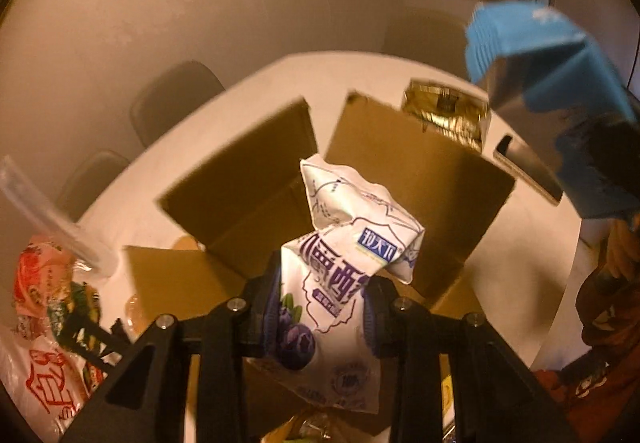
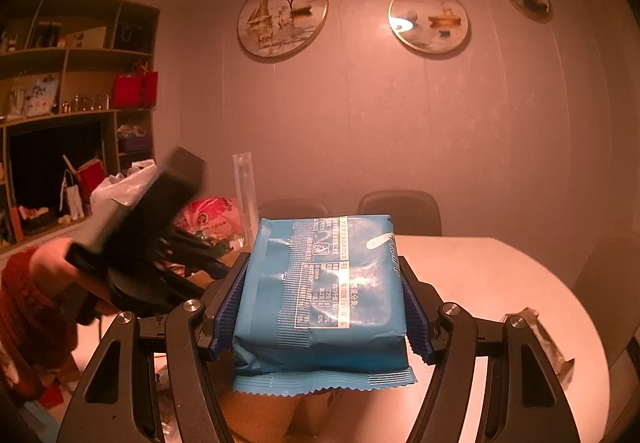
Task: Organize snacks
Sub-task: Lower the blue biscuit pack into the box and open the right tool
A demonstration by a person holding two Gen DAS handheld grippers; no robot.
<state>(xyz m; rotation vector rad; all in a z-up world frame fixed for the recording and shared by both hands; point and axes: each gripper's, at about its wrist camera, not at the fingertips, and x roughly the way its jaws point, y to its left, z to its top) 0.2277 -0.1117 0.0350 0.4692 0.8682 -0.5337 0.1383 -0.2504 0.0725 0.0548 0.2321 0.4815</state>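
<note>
My left gripper [image 1: 322, 307] is shut on a white snack pouch [image 1: 340, 255] printed with purple blueberries, held above an open cardboard box [image 1: 416, 179] on the white round table [image 1: 140, 179]. My right gripper [image 2: 324, 303] is shut on a blue snack pack [image 2: 320, 291], its pads pressing both long sides, and it points nearly level toward the wall. The same blue pack [image 1: 532, 55] shows blurred at the upper right of the left wrist view. In the right wrist view the left gripper's body [image 2: 160, 219] appears blurred at the left, in a hand with a red sleeve.
A gold foil packet [image 1: 448, 115] lies behind the box. Red and white snack bags [image 1: 44, 295] crowd the table's left side by a clear plastic piece [image 1: 48, 219]. Dark chairs [image 2: 400, 211] stand around the table. A dark wrapper [image 2: 548, 347] lies near its right edge. Shelves [image 2: 72, 91] fill the left wall.
</note>
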